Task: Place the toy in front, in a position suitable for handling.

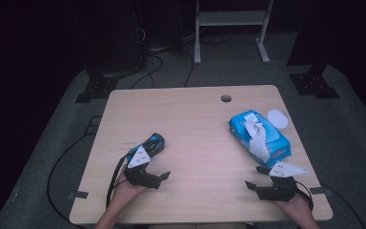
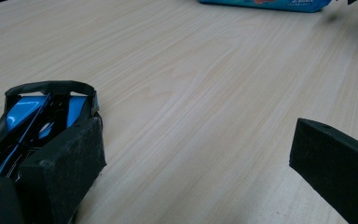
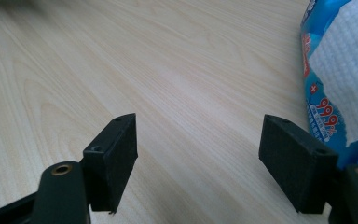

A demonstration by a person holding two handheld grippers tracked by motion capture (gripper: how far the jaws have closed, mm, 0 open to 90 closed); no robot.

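A blue and black toy car (image 1: pixel 153 142) lies on the wooden table (image 1: pixel 195 124) at the left. My left gripper (image 1: pixel 156 166) stands open just in front of it. In the left gripper view the car (image 2: pixel 32 116) rests against the outer side of the left jaw, and my left gripper (image 2: pixel 191 140) has only bare table between its jaws. A blue pack of wet wipes (image 1: pixel 262 136) lies at the right with a white wipe pulled out of its top. My right gripper (image 1: pixel 256 177) is open near the pack's front end. In the right gripper view the pack (image 3: pixel 335 70) lies beyond the right jaw of my right gripper (image 3: pixel 198 140).
A white round lid (image 1: pixel 277 118) lies behind the pack near the right edge. A cable hole (image 1: pixel 226 98) sits near the table's far edge. Cables and stand feet (image 1: pixel 95 88) lie on the grey floor beyond the table.
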